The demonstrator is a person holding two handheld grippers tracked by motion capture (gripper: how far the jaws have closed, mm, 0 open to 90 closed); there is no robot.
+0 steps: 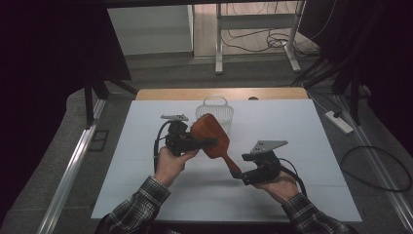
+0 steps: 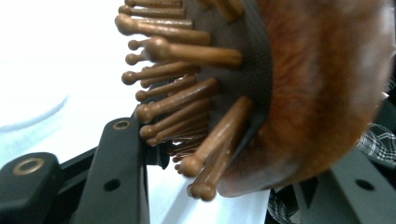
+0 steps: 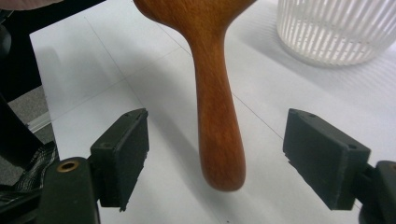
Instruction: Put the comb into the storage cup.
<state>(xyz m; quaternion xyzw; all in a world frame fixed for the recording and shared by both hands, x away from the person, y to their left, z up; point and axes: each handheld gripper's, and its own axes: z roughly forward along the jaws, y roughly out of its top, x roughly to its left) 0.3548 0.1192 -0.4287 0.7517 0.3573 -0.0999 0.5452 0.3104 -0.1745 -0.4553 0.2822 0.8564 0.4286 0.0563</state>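
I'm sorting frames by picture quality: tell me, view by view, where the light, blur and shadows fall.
High view: dim, dark surroundings, the white table the brightest patch. Left gripper view: the wooden hairbrush sits very close, its edge and nearest bristles soft, the background blown out white. Right gripper view: sharp and evenly lit, the brush handle casting a soft shadow toward the left; the white basket is crisp.

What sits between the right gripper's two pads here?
In the right gripper view, the wooden hairbrush handle's end hangs between the right gripper pads, touching neither; bare white table lies beneath.
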